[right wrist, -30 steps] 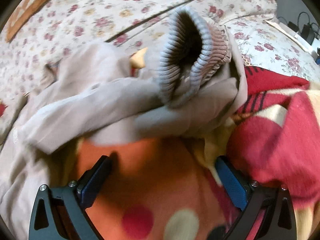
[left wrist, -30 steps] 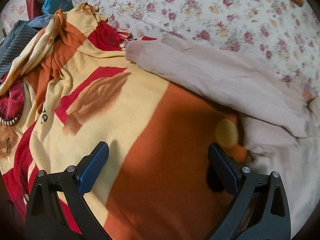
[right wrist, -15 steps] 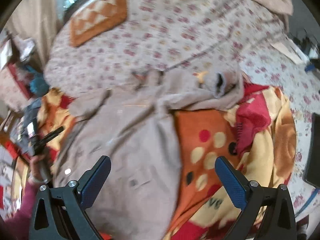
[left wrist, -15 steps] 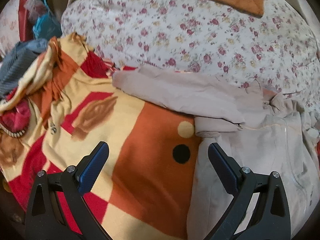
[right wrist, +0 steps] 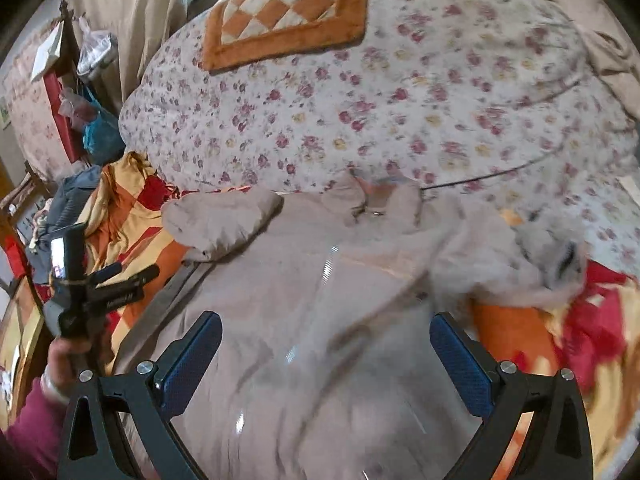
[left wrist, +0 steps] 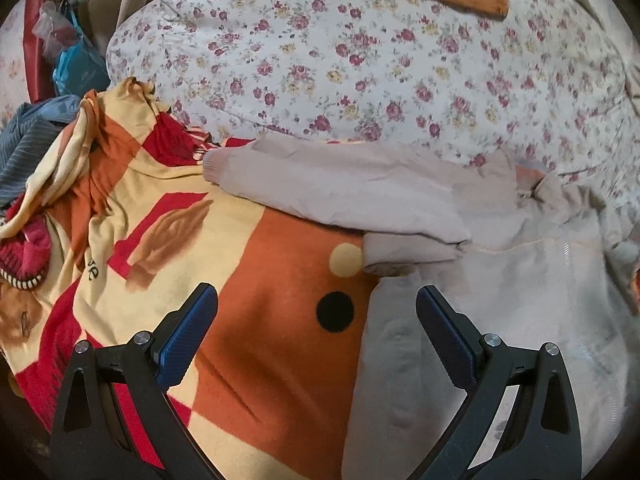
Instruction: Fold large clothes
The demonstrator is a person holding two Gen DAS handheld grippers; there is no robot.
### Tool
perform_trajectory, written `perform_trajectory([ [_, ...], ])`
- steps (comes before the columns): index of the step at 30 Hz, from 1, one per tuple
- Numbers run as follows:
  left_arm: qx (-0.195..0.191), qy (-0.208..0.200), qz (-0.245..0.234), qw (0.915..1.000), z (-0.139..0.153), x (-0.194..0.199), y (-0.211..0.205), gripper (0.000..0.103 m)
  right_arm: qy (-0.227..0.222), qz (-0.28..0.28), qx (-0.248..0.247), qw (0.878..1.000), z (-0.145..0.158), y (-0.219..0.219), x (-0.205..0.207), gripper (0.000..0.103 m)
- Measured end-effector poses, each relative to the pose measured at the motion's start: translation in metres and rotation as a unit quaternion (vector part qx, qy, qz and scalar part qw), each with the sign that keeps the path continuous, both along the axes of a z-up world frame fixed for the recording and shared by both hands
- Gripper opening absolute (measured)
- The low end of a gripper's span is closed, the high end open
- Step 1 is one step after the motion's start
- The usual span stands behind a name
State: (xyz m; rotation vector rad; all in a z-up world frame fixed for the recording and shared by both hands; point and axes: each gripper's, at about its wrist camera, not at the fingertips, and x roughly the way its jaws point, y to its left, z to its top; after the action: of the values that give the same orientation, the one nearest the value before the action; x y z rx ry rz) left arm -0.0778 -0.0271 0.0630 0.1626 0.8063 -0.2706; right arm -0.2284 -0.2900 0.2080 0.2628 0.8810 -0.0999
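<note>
A large beige jacket [right wrist: 320,320] lies spread on an orange, red and yellow blanket [left wrist: 248,360] on the bed. Its left sleeve [left wrist: 340,184] stretches out to the left, its ribbed cuff [left wrist: 212,160] on the blanket. The right sleeve with a grey ribbed cuff [right wrist: 560,264] lies bunched at the right. My left gripper [left wrist: 316,320] is open and empty above the blanket beside the jacket's left edge; it also shows in the right wrist view [right wrist: 120,280]. My right gripper [right wrist: 326,344] is open and empty above the jacket's body.
A floral quilt [right wrist: 400,100] covers the bed behind the jacket, with an orange checked mat [right wrist: 288,12] on it. Piled clothes [left wrist: 28,136] and bags [left wrist: 76,68] lie at the left edge. A curtain [right wrist: 148,20] hangs at the back left.
Both grippers have pulled back and up from the sleeves, so more of the jacket and bed shows. The right sleeve's cuff now lies far off at the right. Both stayed open.
</note>
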Motion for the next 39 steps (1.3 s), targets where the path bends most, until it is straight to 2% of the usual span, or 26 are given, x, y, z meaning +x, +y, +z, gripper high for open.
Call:
perform_trajectory([
  [6, 0.021, 0.004, -0.009, 0.9997, -0.012, 0.005, -0.015, 0.100, -0.001, -0.010, -0.033, 0.999, -0.049, 0.006, 0.033, 0.103],
  [9, 0.029, 0.003, -0.009, 0.9995, -0.016, 0.008, -0.023, 0.100, 0.000, -0.025, -0.020, 0.999, -0.078, -0.003, 0.031, 0.103],
  [13, 0.025, 0.013, -0.007, 0.9996, -0.019, 0.015, -0.031, 0.100, 0.022, -0.039, -0.006, 0.999, -0.105, -0.019, 0.028, 0.103],
  [17, 0.029, 0.016, -0.007, 0.9994, -0.023, 0.018, -0.038, 0.100, 0.004, -0.052, 0.002, 0.999, -0.111, -0.028, 0.018, 0.103],
  [21, 0.033, 0.019, -0.006, 0.9992, -0.026, 0.020, -0.038, 0.100, 0.008, -0.055, 0.019, 0.998, -0.116, -0.031, 0.018, 0.103],
  [28, 0.031, 0.016, -0.004, 0.9994, -0.025, 0.018, -0.035, 0.100, 0.020, -0.047, 0.002, 0.999, -0.124, -0.022, 0.022, 0.103],
  [34, 0.029, 0.010, -0.006, 0.9995, -0.023, 0.016, -0.034, 0.100, -0.009, -0.047, -0.032, 0.998, -0.109, -0.012, 0.023, 0.103],
  [39, 0.025, 0.011, -0.004, 0.9996, -0.023, 0.015, -0.033, 0.100, 0.000, -0.046, -0.035, 0.998, -0.111, -0.012, 0.027, 0.103],
])
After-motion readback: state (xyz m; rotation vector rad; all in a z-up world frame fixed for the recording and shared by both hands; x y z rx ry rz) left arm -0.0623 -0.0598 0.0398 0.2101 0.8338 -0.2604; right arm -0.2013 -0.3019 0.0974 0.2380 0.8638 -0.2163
